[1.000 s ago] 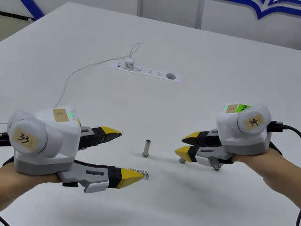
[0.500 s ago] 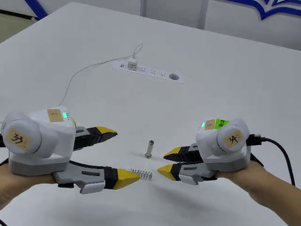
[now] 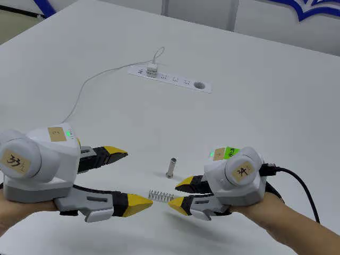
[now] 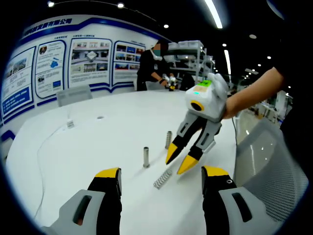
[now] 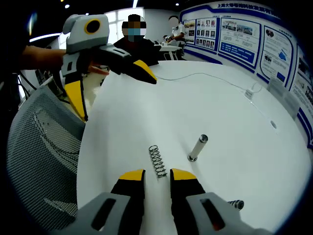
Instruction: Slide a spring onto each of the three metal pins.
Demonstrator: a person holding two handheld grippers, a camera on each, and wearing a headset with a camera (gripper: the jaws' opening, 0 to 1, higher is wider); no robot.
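Spring (image 3: 160,195) flat on bench (image 3: 255,122) in head view, toward the person's edge, between the tips of both grippers and held by neither. At left, left gripper (image 3: 127,178), jaws spread wide, empty. At right, right gripper (image 3: 179,194), jaws parted by a narrow gap, empty, tips just beside spring's right end. Pin (image 3: 171,167) upright and bare just behind spring. Power strip (image 3: 172,79) well apart toward far edge, cable (image 3: 87,84) trailing off to the left edge. In left gripper view, own jaws wide apart at bottom, gripping nothing; spring (image 4: 163,178) on bench ahead of the gap, pin (image 4: 145,157) standing just beyond, second pin (image 4: 168,139) farther back; right gripper (image 4: 178,162) slanting in from the right, yellow tips slightly apart by spring's far end, contact impossible to tell. In right gripper view, own jaws a little apart, empty; spring (image 5: 157,160) straight ahead of the gap, pin (image 5: 197,148) near on its right; second spring (image 5: 235,204) low beside own right jaw, partly hidden; left gripper (image 5: 115,90) across the bench, wide open; mesh chair (image 5: 39,147) past bench's edge.
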